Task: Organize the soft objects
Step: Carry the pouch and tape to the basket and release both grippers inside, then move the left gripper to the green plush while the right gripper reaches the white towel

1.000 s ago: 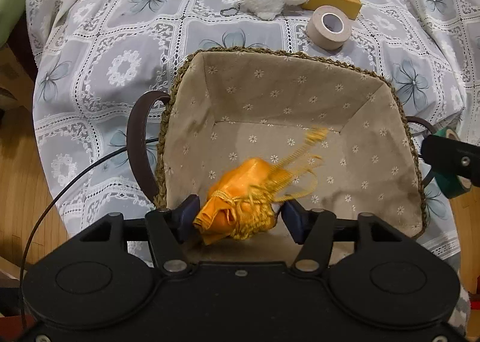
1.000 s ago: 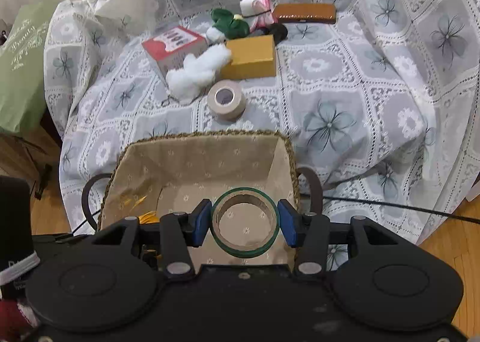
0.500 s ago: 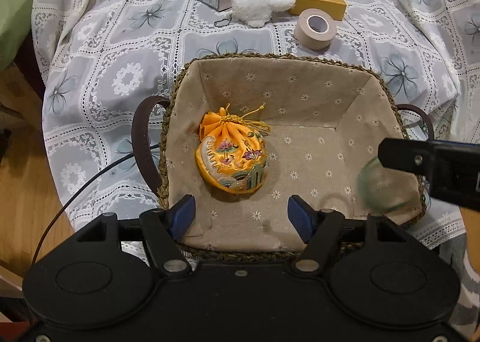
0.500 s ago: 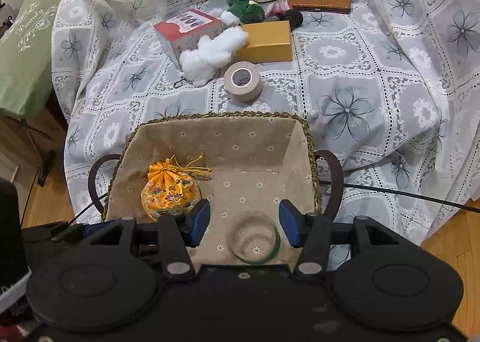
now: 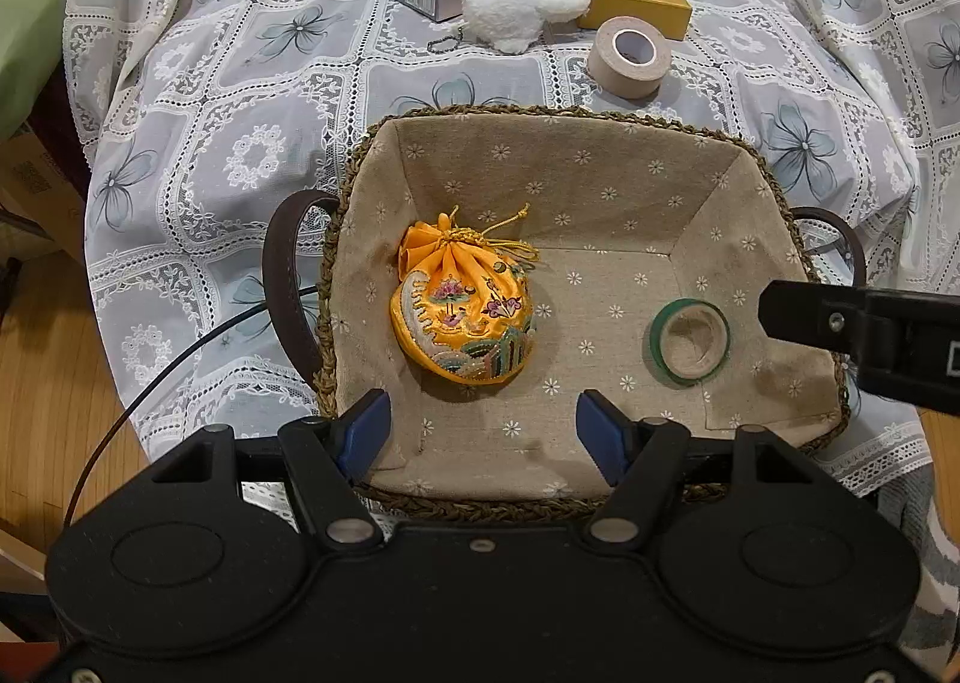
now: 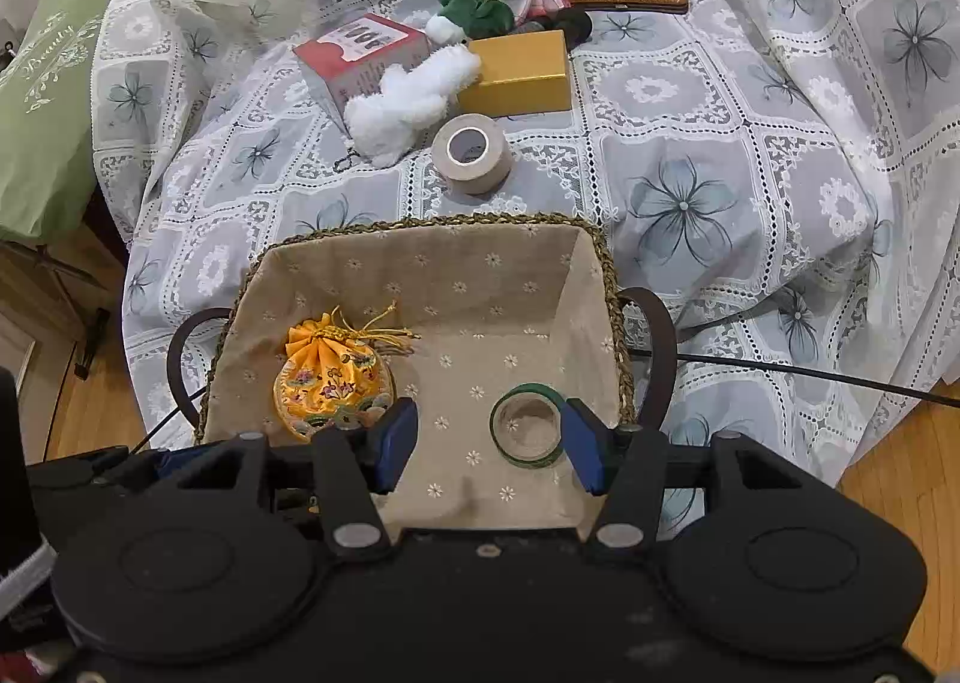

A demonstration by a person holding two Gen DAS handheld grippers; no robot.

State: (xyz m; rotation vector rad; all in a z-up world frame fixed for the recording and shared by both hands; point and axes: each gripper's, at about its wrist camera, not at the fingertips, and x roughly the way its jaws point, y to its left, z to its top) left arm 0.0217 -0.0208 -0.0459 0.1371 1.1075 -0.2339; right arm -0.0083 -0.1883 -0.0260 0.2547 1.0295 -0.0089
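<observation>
Orange embroidered drawstring pouch [image 5: 462, 317] lies at the left of the fabric-lined woven basket [image 5: 564, 113], well apart from the green tape ring [image 5: 690, 341] at its right. Left gripper [image 5: 480, 434] and right gripper [image 6: 489, 446] hover spread wide, holding nothing. Beyond the rim on the lace cloth [image 6: 684, 203] sit a beige tape roll [image 6: 474, 146], white fluffy plush toy [image 6: 408, 101] and yellow box [image 6: 519, 71].

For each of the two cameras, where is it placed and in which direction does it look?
Left wrist: sits on the left gripper, above the basket's near edge, looking down and forward; its open blue fingers and part of the other gripper's black body show.
Right wrist: sits on the right gripper, above the same near edge, further right; its open fingers show.
Shared: basket, orange pouch, green tape ring, beige tape roll, white plush.
</observation>
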